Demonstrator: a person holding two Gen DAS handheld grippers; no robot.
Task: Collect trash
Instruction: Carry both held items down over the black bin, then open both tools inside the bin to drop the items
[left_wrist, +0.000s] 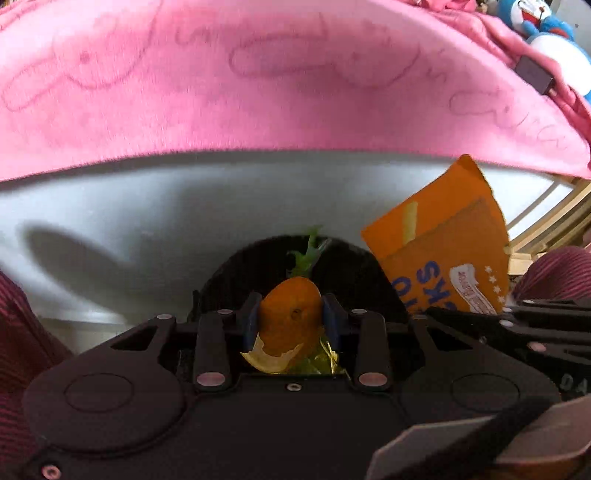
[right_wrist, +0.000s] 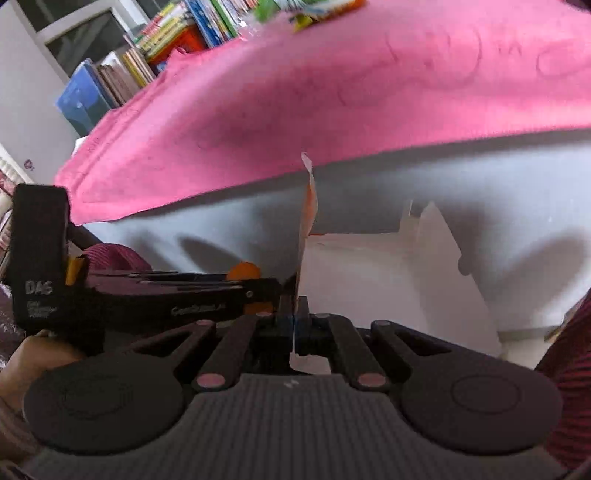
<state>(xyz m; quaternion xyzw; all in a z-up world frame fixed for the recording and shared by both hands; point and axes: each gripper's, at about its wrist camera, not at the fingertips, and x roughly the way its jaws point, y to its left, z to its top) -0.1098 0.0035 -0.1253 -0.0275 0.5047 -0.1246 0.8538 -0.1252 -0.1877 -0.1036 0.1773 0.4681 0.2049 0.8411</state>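
Below the pink cloth (left_wrist: 258, 92), center frame, left gripper (left_wrist: 291, 317) clamps an orange wrapper (left_wrist: 290, 317) w/ green scrap, right gripper (right_wrist: 293, 325) pinches an orange packet (left_wrist: 443, 251); carry step, next prob. needs a bin, none visible.

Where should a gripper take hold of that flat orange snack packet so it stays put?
Grip the flat orange snack packet by a bottom edge, jaws closing across its thin faces. It is a limp sheet with no body to clamp, so edge-on works. The right gripper already holds it that way, shut on the lower edge, packet standing upright.
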